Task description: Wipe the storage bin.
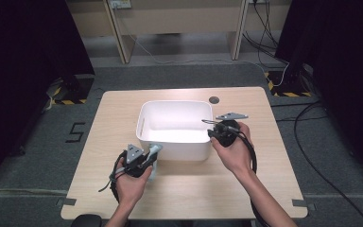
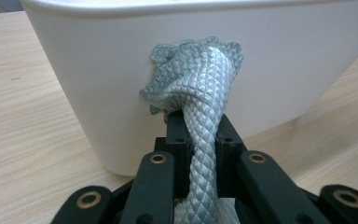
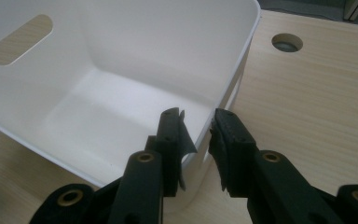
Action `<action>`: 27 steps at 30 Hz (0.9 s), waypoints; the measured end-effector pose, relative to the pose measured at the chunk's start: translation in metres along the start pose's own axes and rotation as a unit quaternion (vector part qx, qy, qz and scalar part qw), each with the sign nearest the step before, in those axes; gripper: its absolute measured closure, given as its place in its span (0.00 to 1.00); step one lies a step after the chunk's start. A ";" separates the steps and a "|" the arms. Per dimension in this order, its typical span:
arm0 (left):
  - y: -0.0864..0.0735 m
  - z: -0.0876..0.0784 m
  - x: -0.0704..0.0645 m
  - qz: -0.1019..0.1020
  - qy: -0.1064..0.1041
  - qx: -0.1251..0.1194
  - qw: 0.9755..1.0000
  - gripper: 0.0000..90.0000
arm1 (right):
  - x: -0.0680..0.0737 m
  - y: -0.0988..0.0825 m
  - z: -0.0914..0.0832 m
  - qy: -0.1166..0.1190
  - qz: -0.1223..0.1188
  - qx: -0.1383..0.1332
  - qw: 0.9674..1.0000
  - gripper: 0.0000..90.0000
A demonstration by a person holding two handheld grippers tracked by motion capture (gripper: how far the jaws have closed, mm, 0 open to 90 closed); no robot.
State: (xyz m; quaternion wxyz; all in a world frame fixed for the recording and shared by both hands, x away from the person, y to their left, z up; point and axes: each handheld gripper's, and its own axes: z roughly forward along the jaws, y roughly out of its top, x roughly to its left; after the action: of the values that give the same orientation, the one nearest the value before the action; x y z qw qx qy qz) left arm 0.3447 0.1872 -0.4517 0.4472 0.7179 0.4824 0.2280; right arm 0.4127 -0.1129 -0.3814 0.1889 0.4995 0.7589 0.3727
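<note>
Between left hand-held gripper [image 2: 200,140] jaws, cloth [image 2: 198,88]

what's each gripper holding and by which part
Left gripper pinches a bunched grey cloth near its top. Right gripper straddles the white bin's wall at the rim.

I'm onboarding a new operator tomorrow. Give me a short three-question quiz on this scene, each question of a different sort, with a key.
1. True or false: the left gripper is shut on a grey textured cloth.
2. Multiple choice: where do the right gripper jaws stand? A) around a corner of the white plastic tub's rim B) flat on the wooden table C) on the cloth
3. Fill in: the cloth is bunched against the tub's outer ____.

Key
1. True; the cloth runs between the closed jaws.
2. A; one jaw is inside the rim, one outside. Whether the pads press on it cannot be told.
3. Wall.
</note>
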 end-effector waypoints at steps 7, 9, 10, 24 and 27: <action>0.004 -0.003 -0.001 -0.005 0.000 -0.006 1.000 0.89 | 0.001 0.000 0.000 0.002 0.001 -0.001 1.000 0.81; 0.005 -0.003 -0.001 -0.003 0.001 -0.008 1.000 0.89 | 0.000 0.000 0.000 0.001 0.001 -0.001 1.000 0.81; 0.006 -0.003 -0.002 -0.003 0.001 -0.009 1.000 0.89 | 0.001 0.000 0.000 0.002 0.002 -0.001 1.000 0.81; 0.009 -0.003 -0.008 -0.004 -0.003 -0.013 1.000 0.89 | 0.000 0.000 0.000 0.001 -0.001 -0.001 1.000 0.81; 0.010 -0.002 -0.011 -0.006 -0.006 -0.014 1.000 0.89 | 0.001 0.000 0.000 0.000 0.001 -0.001 1.000 0.81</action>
State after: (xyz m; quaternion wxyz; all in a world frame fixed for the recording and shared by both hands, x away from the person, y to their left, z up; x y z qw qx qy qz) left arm 0.3434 0.1770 -0.4414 0.4612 0.7100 0.4811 0.2276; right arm 0.4127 -0.1122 -0.3816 0.1891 0.4999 0.7583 0.3733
